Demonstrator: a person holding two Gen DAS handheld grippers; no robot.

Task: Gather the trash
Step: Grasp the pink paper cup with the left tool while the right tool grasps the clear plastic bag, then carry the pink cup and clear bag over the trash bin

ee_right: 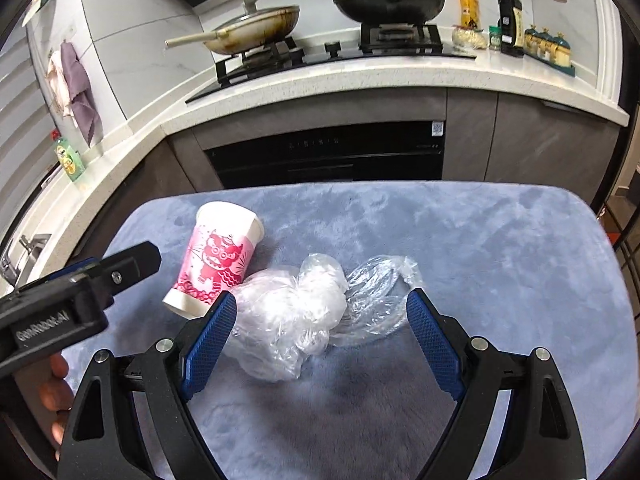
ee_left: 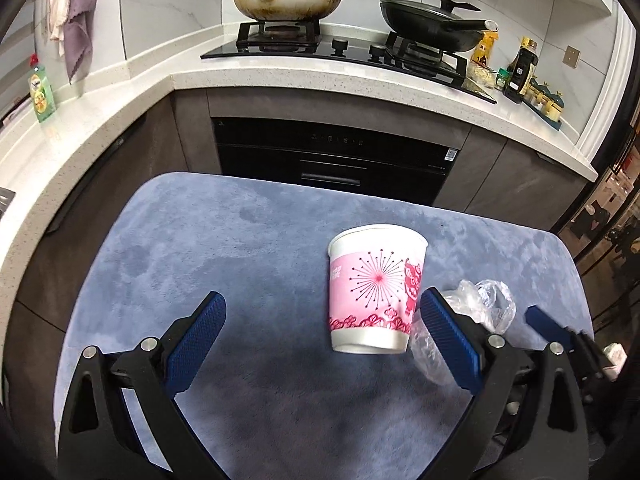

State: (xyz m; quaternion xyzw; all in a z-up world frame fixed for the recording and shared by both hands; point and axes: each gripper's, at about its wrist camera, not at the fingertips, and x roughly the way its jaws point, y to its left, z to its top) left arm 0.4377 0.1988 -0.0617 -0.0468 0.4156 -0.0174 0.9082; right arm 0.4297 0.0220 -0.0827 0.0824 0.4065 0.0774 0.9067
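A pink and white paper cup (ee_left: pixel 376 292) appears to lie on its side on the blue-grey plush table top (ee_left: pixel 240 248), rim toward the oven. My left gripper (ee_left: pixel 320 304) is open, and the cup sits between its fingers, close to the right finger (ee_left: pixel 448 336), with no pad pressing it. A crumpled clear plastic bag (ee_right: pixel 296 312) lies just right of the cup (ee_right: pixel 216 264). My right gripper (ee_right: pixel 322 298) is open and straddles the bag, its left pad (ee_right: pixel 212 336) at the bag's edge. The bag (ee_left: pixel 484 300) is partly hidden behind my left gripper's right finger.
Beyond the table's far edge are a black oven (ee_left: pixel 332 160) and a white counter (ee_left: pixel 320 76). The hob carries a cream pan (ee_left: pixel 286 0) and a black wok (ee_left: pixel 432 24). Sauce bottles (ee_left: pixel 520 68) stand right, a green soap bottle (ee_left: pixel 41 94) left. A hand (ee_right: pixel 56 380) holds the left gripper.
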